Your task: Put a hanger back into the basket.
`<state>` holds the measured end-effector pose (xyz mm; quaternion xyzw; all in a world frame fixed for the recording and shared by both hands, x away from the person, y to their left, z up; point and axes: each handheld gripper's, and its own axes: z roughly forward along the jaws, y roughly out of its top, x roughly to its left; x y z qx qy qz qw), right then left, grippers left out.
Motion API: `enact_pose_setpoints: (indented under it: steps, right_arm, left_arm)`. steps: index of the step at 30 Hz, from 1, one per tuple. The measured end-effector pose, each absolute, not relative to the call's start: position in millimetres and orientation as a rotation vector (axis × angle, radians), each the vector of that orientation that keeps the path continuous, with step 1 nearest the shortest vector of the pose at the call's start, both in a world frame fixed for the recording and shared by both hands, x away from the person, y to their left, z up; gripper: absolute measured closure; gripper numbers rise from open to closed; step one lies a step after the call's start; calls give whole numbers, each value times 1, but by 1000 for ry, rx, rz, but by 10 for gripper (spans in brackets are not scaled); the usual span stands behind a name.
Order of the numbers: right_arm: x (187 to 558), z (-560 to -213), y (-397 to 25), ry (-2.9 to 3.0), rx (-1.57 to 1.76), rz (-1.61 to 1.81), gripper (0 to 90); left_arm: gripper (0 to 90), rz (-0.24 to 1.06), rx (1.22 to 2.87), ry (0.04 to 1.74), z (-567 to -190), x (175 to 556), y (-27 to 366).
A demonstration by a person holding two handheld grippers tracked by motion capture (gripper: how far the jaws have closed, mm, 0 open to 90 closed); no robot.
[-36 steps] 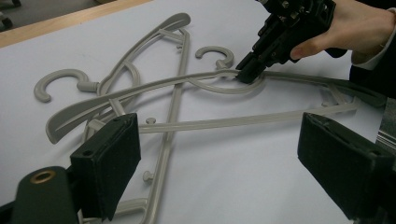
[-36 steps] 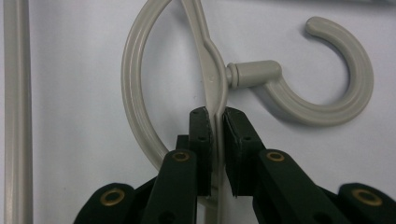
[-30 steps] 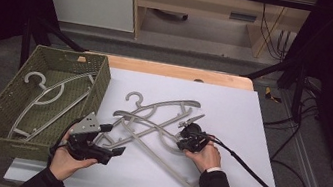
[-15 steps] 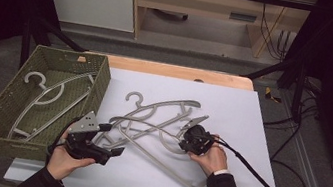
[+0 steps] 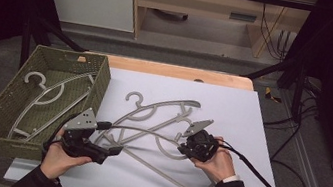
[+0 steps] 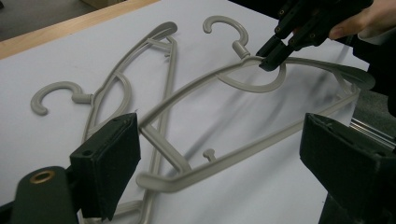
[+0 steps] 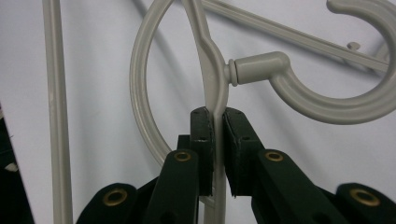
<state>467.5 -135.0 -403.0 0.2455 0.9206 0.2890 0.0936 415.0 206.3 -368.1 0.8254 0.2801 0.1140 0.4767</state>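
Observation:
Two grey plastic hangers lie crossed on the white table [image 5: 252,117]. My right gripper [image 5: 182,146] [image 7: 217,135] is shut on the nearer hanger [image 5: 148,132] [image 7: 212,70], on its top bar just beside the hook neck [image 7: 254,65]. The left gripper view has that same grip [image 6: 271,63] at its top right, with this hanger [image 6: 196,91] slightly raised above its shadow. My left gripper [image 5: 111,138] [image 6: 224,172] is wide open, and the hanger's shoulder end [image 6: 163,179] lies between its jaws, untouched. The second hanger [image 5: 162,108] [image 6: 116,84] rests flat behind.
A green woven basket [image 5: 100,83] stands at the table's left with more grey hangers [image 5: 48,95] inside. A wooden strip [image 5: 178,71] runs along the far table edge. Cables [image 5: 254,168] trail off to the right from my right gripper.
My right gripper has drifted slightly right and nearer to the person, bringing the held hanger with it. The left gripper has barely moved and stays open.

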Motion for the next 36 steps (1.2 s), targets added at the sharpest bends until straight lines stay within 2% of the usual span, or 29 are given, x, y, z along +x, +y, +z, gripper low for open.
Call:
enact_pose_setpoints:
  steps: [9,23,34,36]
  right_arm:
    - [453,-395,-127,2783,595,881,832]
    - [439,-389,-119,2826,473,876,832]
    - [438,-392,-116,2852,446,838,832]
    - [437,-392,-116,2854,435,845,832]
  left_arm:
    - [151,232,2094,626,-363,419,191]
    - [240,220,2253,494,-362,425,142]
    - [392,206,2382,411,-375,433,110]
    - [473,198,2417,385,-378,435,102]
